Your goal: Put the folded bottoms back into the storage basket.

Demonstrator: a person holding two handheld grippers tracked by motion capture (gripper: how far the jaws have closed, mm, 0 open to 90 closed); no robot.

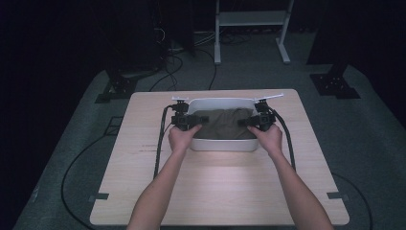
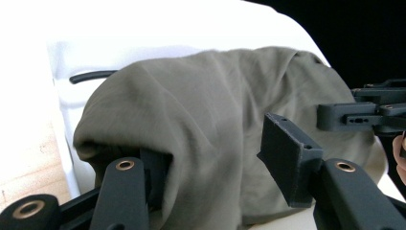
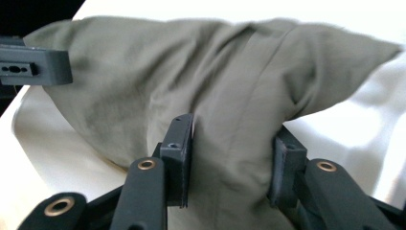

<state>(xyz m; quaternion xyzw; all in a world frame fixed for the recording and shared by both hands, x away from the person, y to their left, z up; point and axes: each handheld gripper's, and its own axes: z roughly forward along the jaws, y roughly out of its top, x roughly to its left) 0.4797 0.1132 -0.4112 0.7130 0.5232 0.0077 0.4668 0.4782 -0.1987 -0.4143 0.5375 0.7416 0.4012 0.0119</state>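
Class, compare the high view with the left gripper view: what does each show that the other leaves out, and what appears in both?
High view alone: the whole wooden table, both forearms, the left gripper, and a white stand on the floor behind.

Left gripper view alone: close detail of the left gripper, one jaw tucked under a fold of cloth, the other standing clear of it.

Shared: the olive cloth lying in the white bin, and the right gripper at the cloth's far end.

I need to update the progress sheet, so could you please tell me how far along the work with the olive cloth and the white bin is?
Done: the olive cloth lies bunched inside the white bin. In hand: the left gripper and right gripper sit at its two ends with cloth between their fingers; the left looks loose, the right's hold is unclear. Left: probably letting go and pulling both clear.
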